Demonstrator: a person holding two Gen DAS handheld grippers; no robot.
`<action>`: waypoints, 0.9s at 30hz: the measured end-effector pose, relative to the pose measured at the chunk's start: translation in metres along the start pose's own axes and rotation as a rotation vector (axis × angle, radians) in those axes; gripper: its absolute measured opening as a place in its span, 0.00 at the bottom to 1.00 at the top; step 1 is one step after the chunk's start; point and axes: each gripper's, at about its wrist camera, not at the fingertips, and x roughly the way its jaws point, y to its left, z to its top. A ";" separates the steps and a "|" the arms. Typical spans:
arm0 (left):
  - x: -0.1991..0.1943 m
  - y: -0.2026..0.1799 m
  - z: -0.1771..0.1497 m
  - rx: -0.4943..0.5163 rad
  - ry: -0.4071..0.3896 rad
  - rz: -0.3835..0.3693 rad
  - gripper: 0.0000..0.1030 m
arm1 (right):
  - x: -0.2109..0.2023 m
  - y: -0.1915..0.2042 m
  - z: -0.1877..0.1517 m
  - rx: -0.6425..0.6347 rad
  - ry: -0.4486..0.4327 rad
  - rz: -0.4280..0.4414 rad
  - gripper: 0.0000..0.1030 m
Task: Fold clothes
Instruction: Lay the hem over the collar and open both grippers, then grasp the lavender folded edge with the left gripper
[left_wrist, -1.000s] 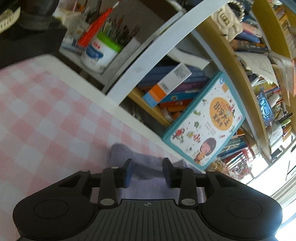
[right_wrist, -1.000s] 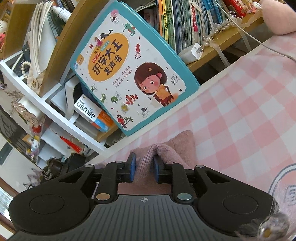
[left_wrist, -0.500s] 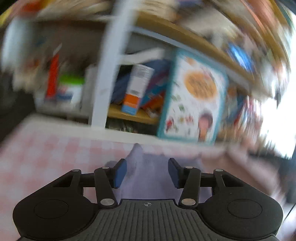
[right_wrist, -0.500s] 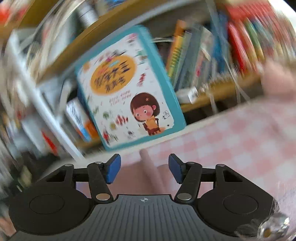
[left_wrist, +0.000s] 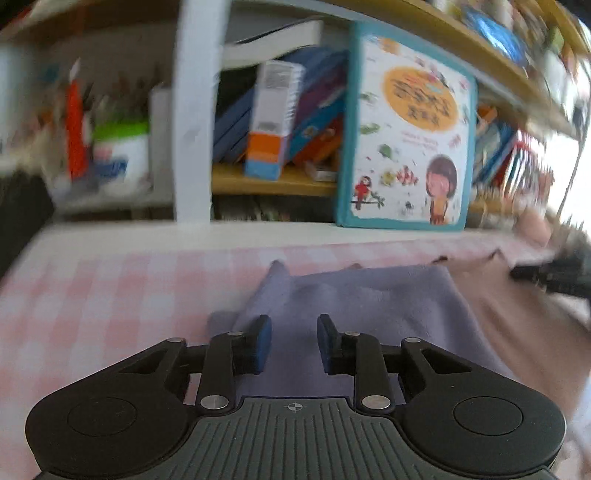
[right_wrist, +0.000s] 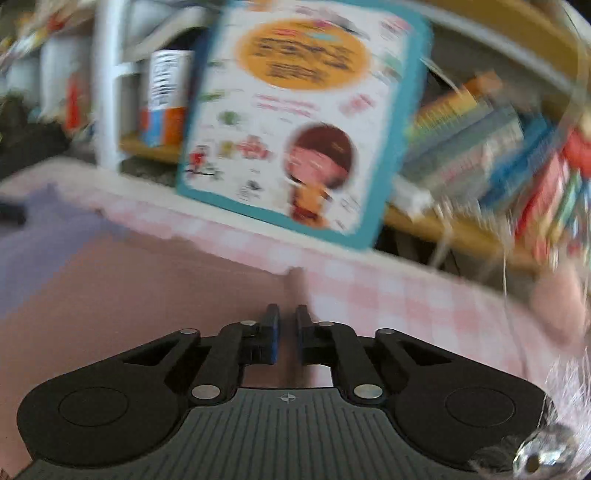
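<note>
Left wrist view: left gripper (left_wrist: 292, 341) jaws have just narrowed but stand apart over the lilac cloth (left_wrist: 369, 306), not pinching it; right gripper (right_wrist: 287, 334) jaws have snapped nearly shut at the pink cloth (right_wrist: 147, 295) edge, grip unclear. Both garments lie flat, side by side on the checked surface (left_wrist: 103, 295); looks like re-gripping corners mid-fold; next move needs firm pinches on both before lifting together.

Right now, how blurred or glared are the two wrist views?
Left wrist view: motion blur smears the shelves, worst at the left edge; window glare whites out the right edge; the lavender cloth and left hand-held gripper stay readable. Right wrist view: heavier smear overall, the picture book streaked.
</note>
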 end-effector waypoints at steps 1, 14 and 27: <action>-0.005 0.004 -0.002 -0.024 -0.007 -0.008 0.25 | -0.002 -0.008 -0.003 0.045 -0.003 0.023 0.07; -0.070 0.015 -0.028 -0.175 0.022 -0.027 0.53 | -0.070 -0.040 -0.039 0.357 0.026 0.195 0.45; -0.066 0.037 -0.057 -0.407 0.041 -0.138 0.23 | -0.078 -0.013 -0.067 0.441 0.082 0.275 0.26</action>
